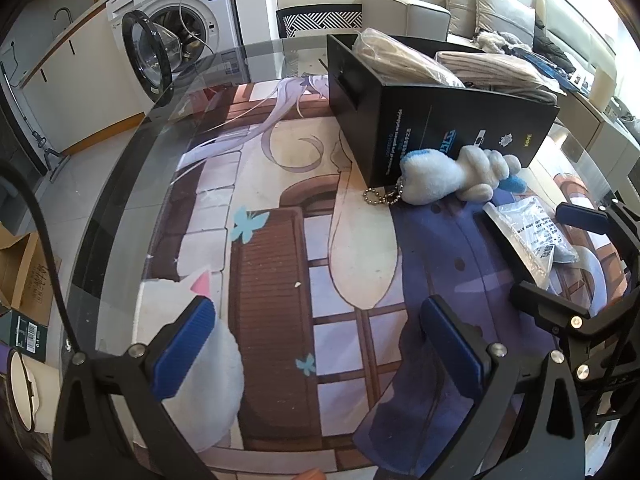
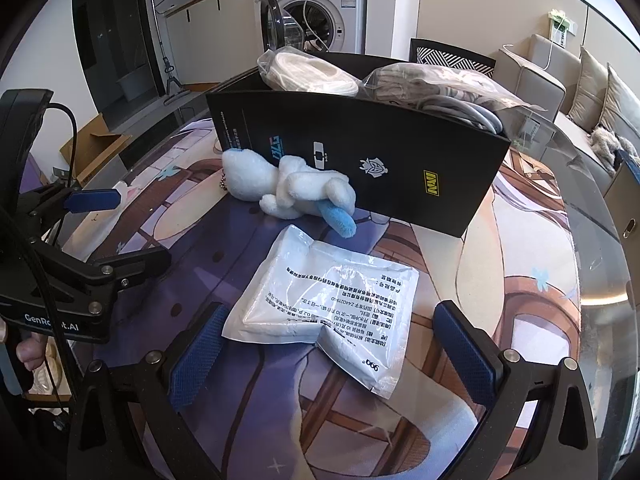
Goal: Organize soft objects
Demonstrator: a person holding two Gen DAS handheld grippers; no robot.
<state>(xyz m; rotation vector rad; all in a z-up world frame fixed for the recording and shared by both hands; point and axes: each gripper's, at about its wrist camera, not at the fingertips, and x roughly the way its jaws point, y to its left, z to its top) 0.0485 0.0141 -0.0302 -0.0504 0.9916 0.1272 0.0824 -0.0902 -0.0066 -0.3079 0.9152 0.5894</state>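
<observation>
A white and blue plush toy (image 1: 456, 174) (image 2: 288, 190) with a ball chain lies on the printed mat against the black box (image 1: 440, 128) (image 2: 360, 160). Bagged soft items (image 2: 316, 72) fill the box. A white printed plastic pouch (image 2: 332, 308) (image 1: 528, 236) lies flat in front of the toy. My right gripper (image 2: 332, 360) is open, its blue pads on either side of the pouch's near edge. My left gripper (image 1: 320, 344) is open over bare mat, left of the pouch, holding nothing.
The glass table (image 1: 120, 184) carries an illustrated mat (image 1: 280, 240). A washing machine (image 1: 188, 12) with its door open stands behind. A sofa with cushions (image 1: 492, 8) is at the back right. Cardboard boxes (image 1: 20, 272) sit on the floor at left.
</observation>
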